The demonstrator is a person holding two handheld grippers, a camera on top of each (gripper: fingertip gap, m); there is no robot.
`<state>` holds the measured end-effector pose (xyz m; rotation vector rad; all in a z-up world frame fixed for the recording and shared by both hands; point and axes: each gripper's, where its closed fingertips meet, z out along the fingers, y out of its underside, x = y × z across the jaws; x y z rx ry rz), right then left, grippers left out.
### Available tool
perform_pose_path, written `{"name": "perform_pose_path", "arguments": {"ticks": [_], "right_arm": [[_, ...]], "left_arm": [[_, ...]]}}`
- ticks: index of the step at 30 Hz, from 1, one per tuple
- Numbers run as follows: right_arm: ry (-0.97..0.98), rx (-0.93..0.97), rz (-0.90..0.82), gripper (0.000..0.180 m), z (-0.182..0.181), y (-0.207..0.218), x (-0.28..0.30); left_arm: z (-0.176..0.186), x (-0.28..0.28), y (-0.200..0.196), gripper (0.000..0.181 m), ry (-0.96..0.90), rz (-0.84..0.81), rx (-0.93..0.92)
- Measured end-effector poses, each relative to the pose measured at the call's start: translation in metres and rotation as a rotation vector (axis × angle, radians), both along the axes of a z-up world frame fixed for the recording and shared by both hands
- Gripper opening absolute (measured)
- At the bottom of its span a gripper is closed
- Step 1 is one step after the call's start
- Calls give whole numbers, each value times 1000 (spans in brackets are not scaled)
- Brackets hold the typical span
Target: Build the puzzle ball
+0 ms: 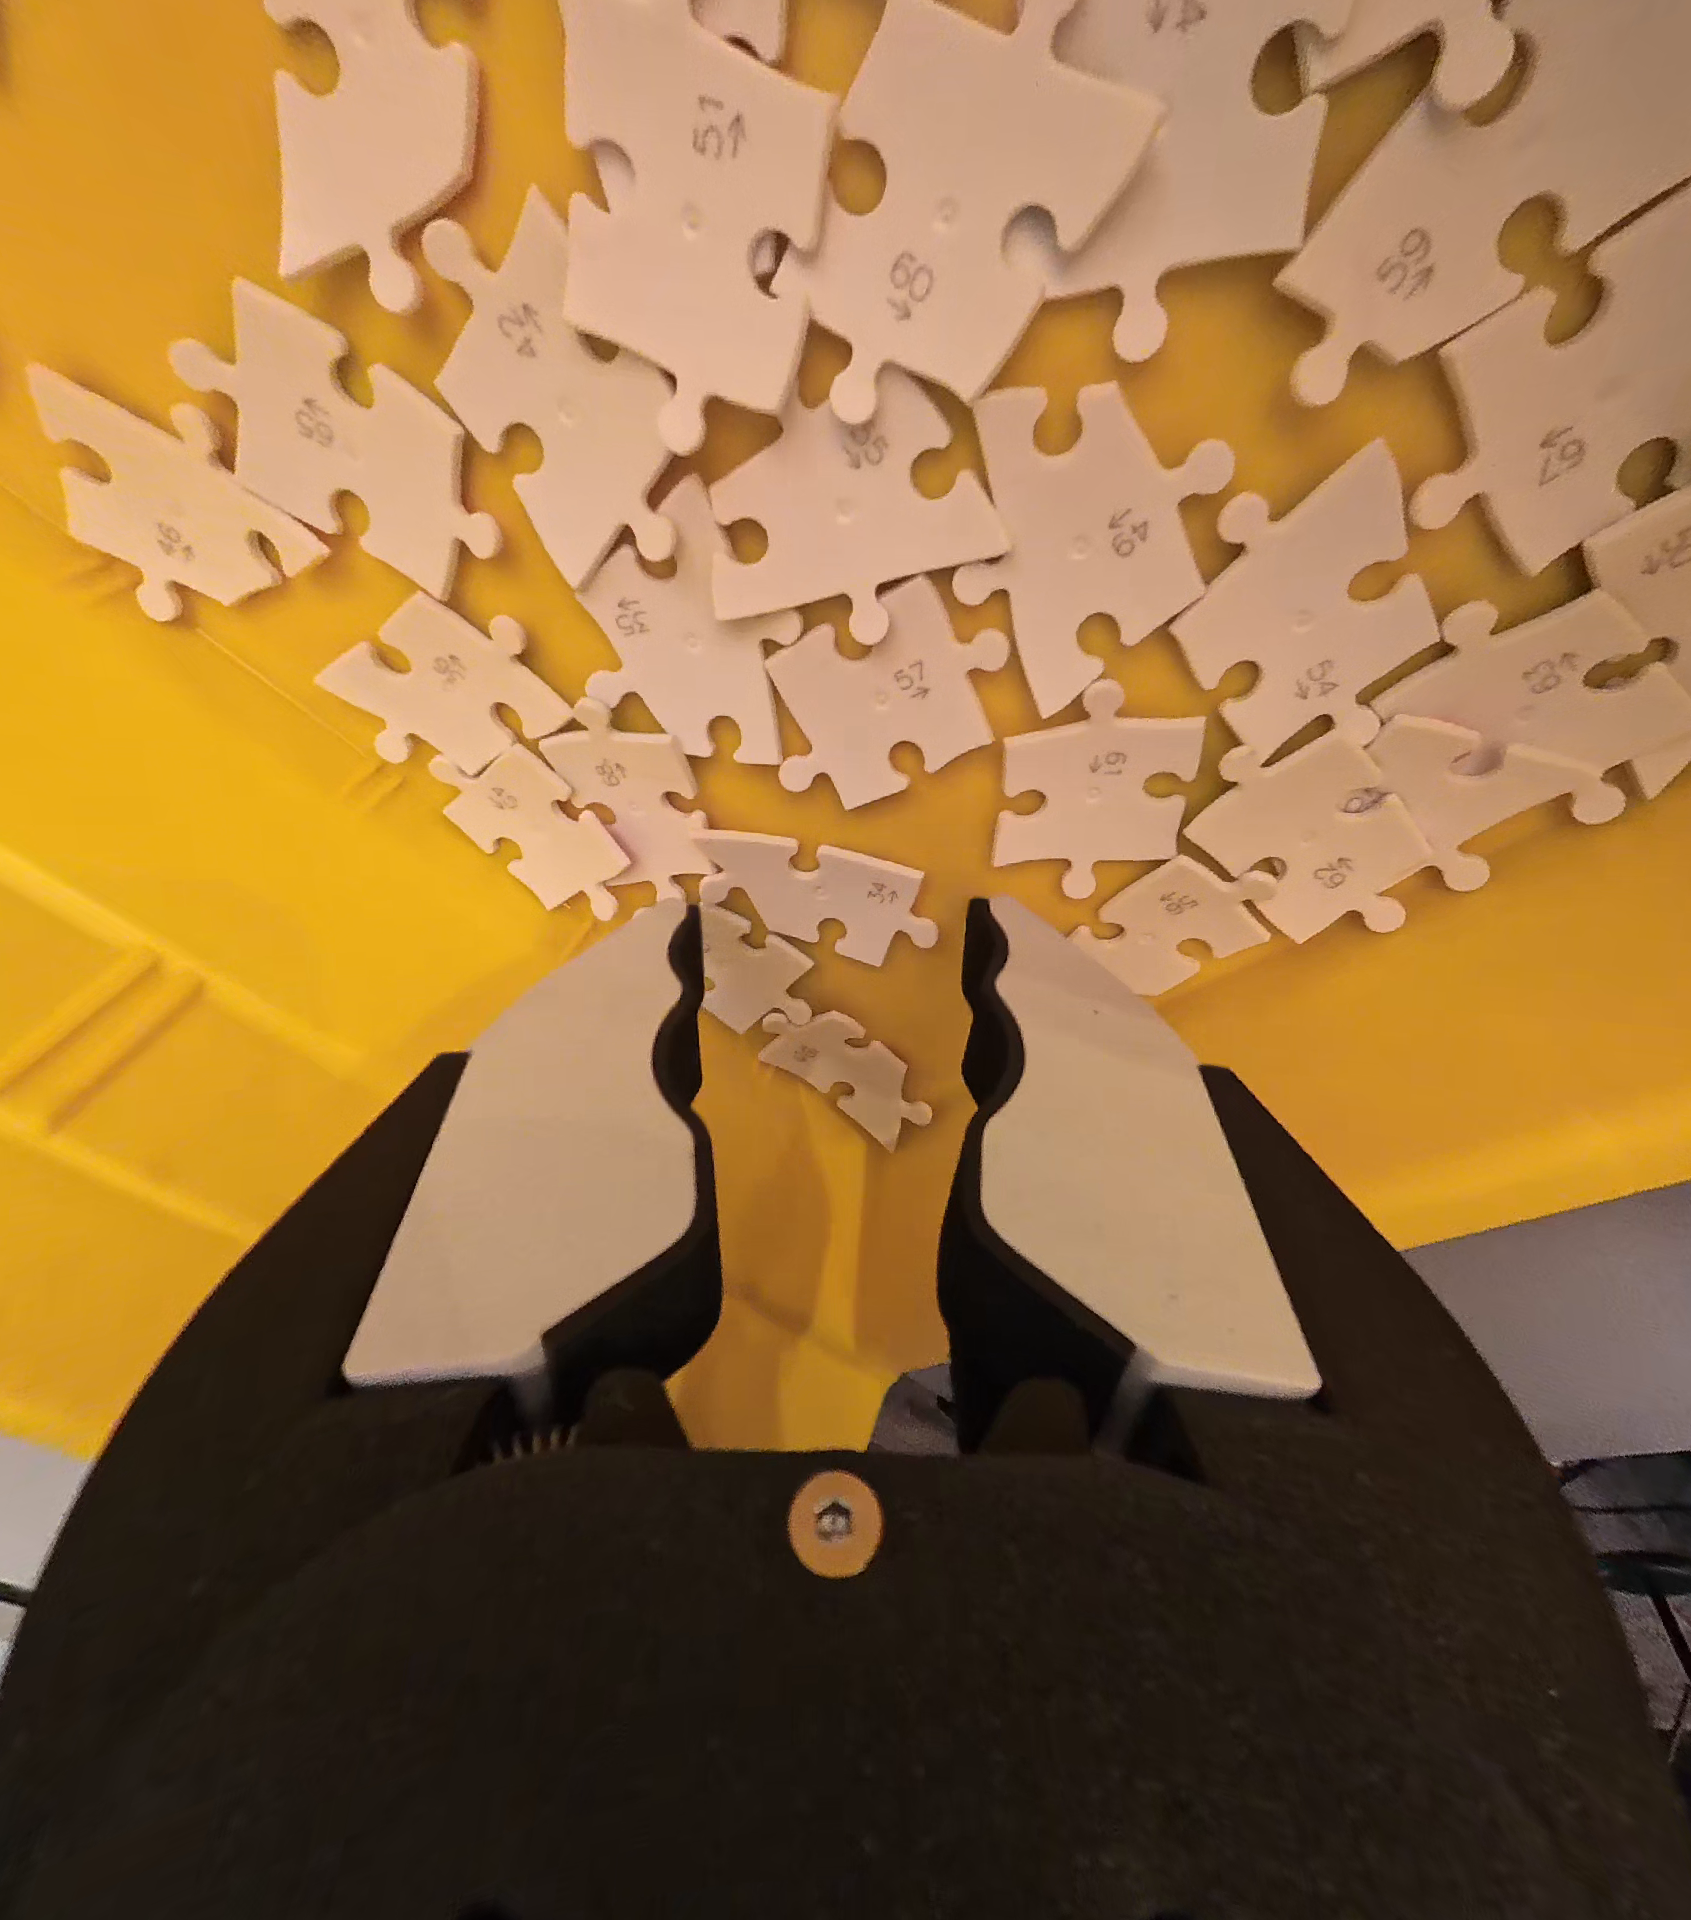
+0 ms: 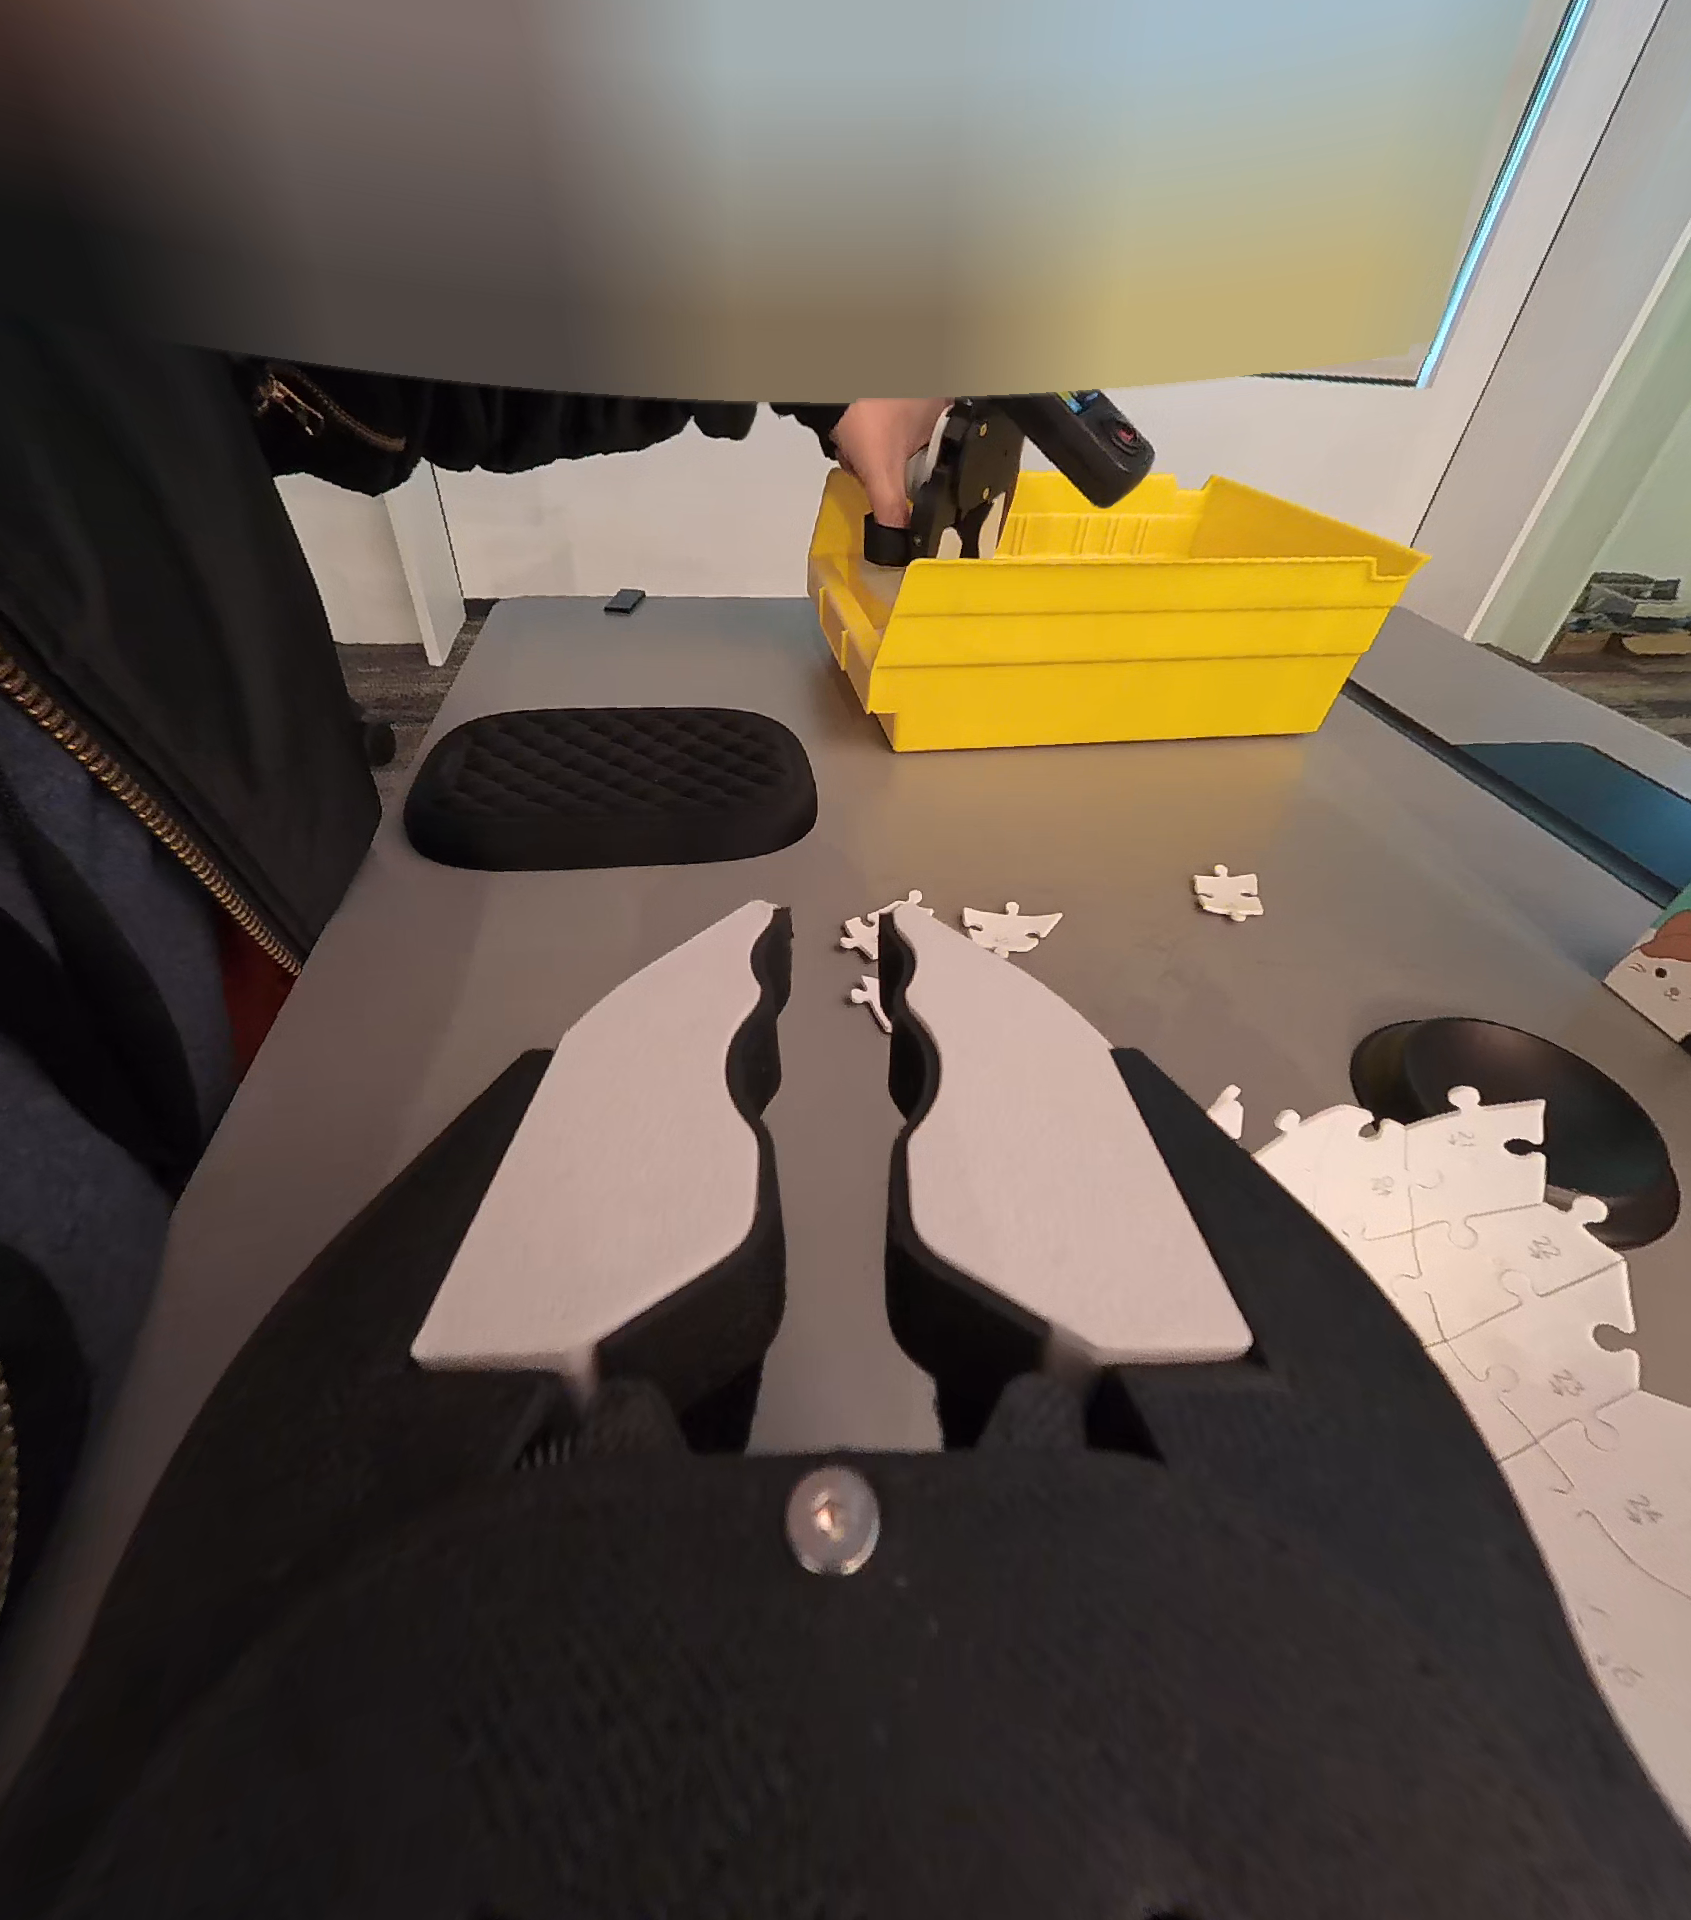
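Yellow bin: holds the loose white puzzle pieces, heaped and overlapping from 10 to 2 o'clock. They look thin, rigid, light and slick; best pinched edge-on across the body.

Left claw: parted, empty, over a piece.

Joined curved section: on the table, 4 o'clock.

Right claw: narrow, empty.

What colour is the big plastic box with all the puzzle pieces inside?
Bright yellow plastic bin, clearest in the right wrist view.

R gripper jaws apart, empty – over table w/ loose pieces.
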<state>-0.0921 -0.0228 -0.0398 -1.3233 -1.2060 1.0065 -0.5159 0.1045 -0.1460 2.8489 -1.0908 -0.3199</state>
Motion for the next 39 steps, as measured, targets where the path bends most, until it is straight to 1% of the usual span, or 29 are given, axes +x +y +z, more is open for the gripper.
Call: {"name": "perform_pose_path", "arguments": {"ticks": [5, 12, 14, 17, 21, 25, 29, 35, 37, 39], "right_arm": [[-1, -9, 5, 17, -1, 0, 0], [-23, -13, 22, 17, -5, -3, -2], [-21, -13, 21, 17, -4, -3, -2], [-18, -16, 23, 17, -4, -3, -2], [-19, -14, 26, 17, -4, -4, -2], [-18, -10, 29, 17, -4, -5, -2], [-18, -8, 32, 17, -3, -6, -2], [-10, 4, 41, 17, 0, -9, -3], [-8, 7, 44, 17, 1, -11, -3], [-1, 11, 49, 17, 3, -13, -3]], "left_arm": [[-2, 3, -1, 41, -45, 14, -25], [-3, 2, -3, 40, -87, 26, -53], [-3, 0, -3, 34, -75, 11, -53], [-3, 1, -5, 31, -70, -1, -49], [2, 1, -3, 16, -66, -7, -11], [9, 1, -2, 9, -86, 15, 19], [23, 1, 1, 3, -87, 40, 72], [51, 6, 0, 2, -79, 54, 175], [65, 13, -1, 2, -82, 57, 227], [87, 28, -2, 2, -101, 50, 315]]}}
